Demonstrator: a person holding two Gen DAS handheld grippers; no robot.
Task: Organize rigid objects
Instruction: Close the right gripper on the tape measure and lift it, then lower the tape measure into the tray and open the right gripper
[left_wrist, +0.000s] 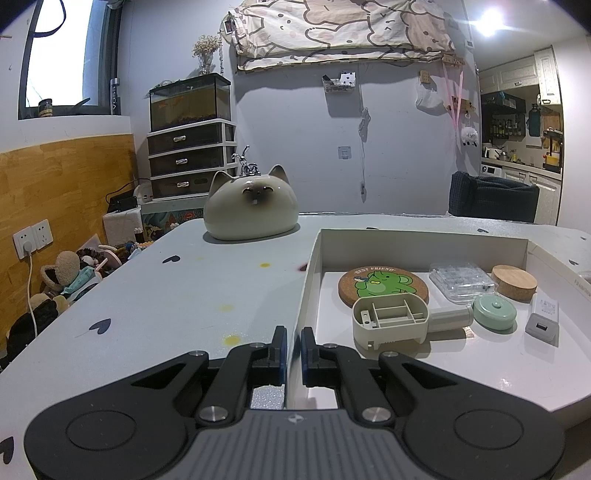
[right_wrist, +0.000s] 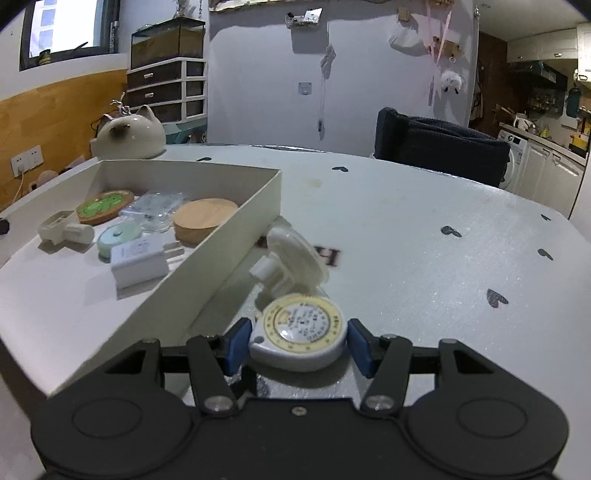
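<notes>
A shallow white box (left_wrist: 308, 273) (right_wrist: 236, 236) lies on the table and holds a cork coaster with a green elephant (left_wrist: 382, 286) (right_wrist: 105, 206), a wooden lid (left_wrist: 513, 282) (right_wrist: 205, 218), a mint round case (left_wrist: 494, 312) (right_wrist: 118, 236), a clear plastic case (left_wrist: 461, 280), a beige casing (left_wrist: 389, 325) and a white charger (right_wrist: 138, 260). My left gripper (left_wrist: 293, 350) is shut on the box's left wall. My right gripper (right_wrist: 297, 341) has its pads on either side of a round tape measure (right_wrist: 299, 338) on the table. A white round plastic part (right_wrist: 291, 258) lies just beyond it.
A ceramic cat-shaped pot (left_wrist: 251, 206) (right_wrist: 129, 134) stands at the table's far left behind the box. A dark chair (right_wrist: 439, 147) is at the far edge. The floor at left holds plush toys (left_wrist: 62, 280) and a drawer unit (left_wrist: 192, 158).
</notes>
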